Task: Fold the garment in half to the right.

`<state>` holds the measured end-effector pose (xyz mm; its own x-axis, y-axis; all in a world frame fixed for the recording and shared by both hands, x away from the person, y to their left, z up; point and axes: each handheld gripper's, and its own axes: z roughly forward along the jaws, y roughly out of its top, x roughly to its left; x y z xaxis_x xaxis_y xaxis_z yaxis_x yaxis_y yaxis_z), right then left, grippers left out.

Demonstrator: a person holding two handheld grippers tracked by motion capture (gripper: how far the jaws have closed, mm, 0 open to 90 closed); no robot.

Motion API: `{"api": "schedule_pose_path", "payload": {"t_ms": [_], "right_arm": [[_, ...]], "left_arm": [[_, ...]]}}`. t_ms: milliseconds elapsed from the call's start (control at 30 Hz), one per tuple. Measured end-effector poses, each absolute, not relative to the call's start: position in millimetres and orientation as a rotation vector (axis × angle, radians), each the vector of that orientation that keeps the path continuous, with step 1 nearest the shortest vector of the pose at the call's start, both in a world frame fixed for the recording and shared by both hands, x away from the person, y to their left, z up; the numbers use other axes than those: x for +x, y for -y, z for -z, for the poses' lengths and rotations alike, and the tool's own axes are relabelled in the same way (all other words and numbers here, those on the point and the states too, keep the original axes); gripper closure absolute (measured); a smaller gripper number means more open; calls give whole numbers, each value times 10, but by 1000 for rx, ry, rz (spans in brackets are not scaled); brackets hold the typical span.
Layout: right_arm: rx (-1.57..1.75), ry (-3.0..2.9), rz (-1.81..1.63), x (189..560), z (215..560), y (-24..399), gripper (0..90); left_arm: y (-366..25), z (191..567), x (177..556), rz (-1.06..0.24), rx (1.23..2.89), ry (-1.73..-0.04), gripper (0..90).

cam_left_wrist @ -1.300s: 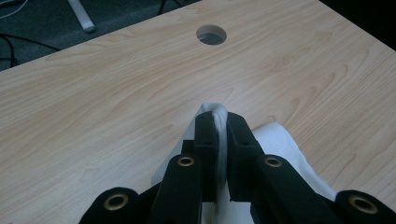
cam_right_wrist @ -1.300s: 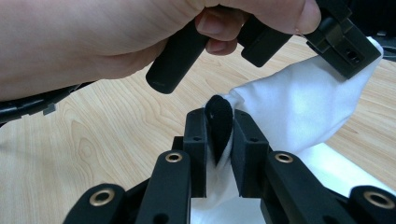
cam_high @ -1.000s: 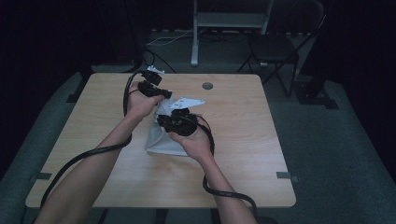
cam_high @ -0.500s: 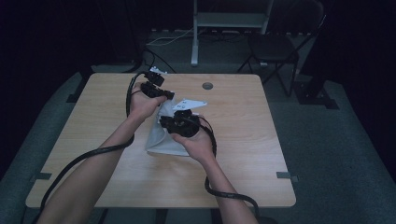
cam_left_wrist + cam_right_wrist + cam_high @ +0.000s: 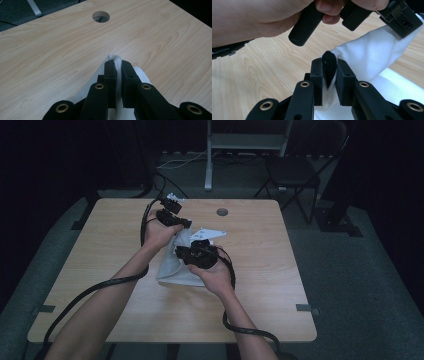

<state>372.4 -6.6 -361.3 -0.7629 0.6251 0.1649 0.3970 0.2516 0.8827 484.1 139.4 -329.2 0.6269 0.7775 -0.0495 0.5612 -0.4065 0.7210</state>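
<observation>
A white cloth (image 5: 172, 270) lies bunched at the middle of the wooden table (image 5: 280, 270), lifted between both hands. My left gripper (image 5: 181, 225) holds its far end; in the left gripper view the jaws (image 5: 117, 65) are shut on a thin fold of the cloth (image 5: 141, 73). My right gripper (image 5: 186, 254) sits just nearer; in the right gripper view its jaws (image 5: 329, 63) pinch a dark-shadowed pleat of the cloth (image 5: 372, 55). The cloth stretches from there up to the left gripper (image 5: 398, 16) in the person's hand.
A round cable hole (image 5: 222, 212) sits near the table's far edge, also ahead of the left jaws (image 5: 101, 16). Black cables trail along both forearms. A chair (image 5: 295, 172) and a metal stand (image 5: 245, 142) are beyond the table on dark carpet.
</observation>
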Motion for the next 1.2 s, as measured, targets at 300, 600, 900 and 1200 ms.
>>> {"api": "schedule_pose_path", "payload": {"t_ms": [300,600,900,1200], "right_arm": [[971,-2296,-1524,3717,3621,109,779],[981,-2297,-1523,3707,3652,143,778],[986,-2302,-1516,3705,3687,173,778],[997,-2302,-1514,3703,3712,193,778]], "left_arm": [[-1352,3275,4842,-386,2124,-1037,847],[-1305,3301,4835,-381,2138,-1030,847],[-1248,3344,4839,-375,2148,-1025,846],[-1221,3383,4843,-372,2153,-1025,847]]}}
